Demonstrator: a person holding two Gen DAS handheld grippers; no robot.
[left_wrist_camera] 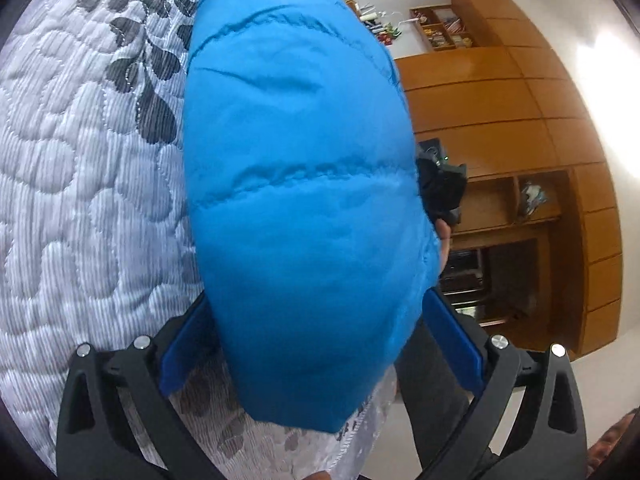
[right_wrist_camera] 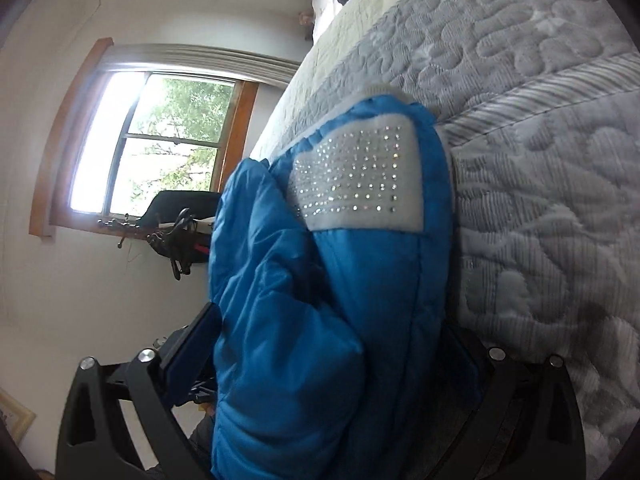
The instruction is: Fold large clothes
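Currently both tools pinch the blue puffer jacket (left_wrist_camera: pixel 304 208), held beside the quilted bed (left_wrist_camera: pixel 80 168). Left gripper (left_wrist_camera: pixel 320 344): pads clamped on a thick puffy fold. Right gripper (right_wrist_camera: pixel 320 344): likewise clamped, near the rhinestone patch (right_wrist_camera: pixel 360 176).

Risk: slick padding may squeeze out of either grip, so the fold collapses.

Hidden: fingertips buried in fabric; jacket's overall layout not visible.

**Two wrist views, rolled sideways, close on the jacket**

Left wrist looks along its gripper (left_wrist_camera: pixel 320 344), jacket (left_wrist_camera: pixel 304 200) filling the centre, bed (left_wrist_camera: pixel 80 160) left, cabinets (left_wrist_camera: pixel 500 100) right. Right wrist faces the window (right_wrist_camera: pixel 160 144), bed right. Both share jacket and bed.
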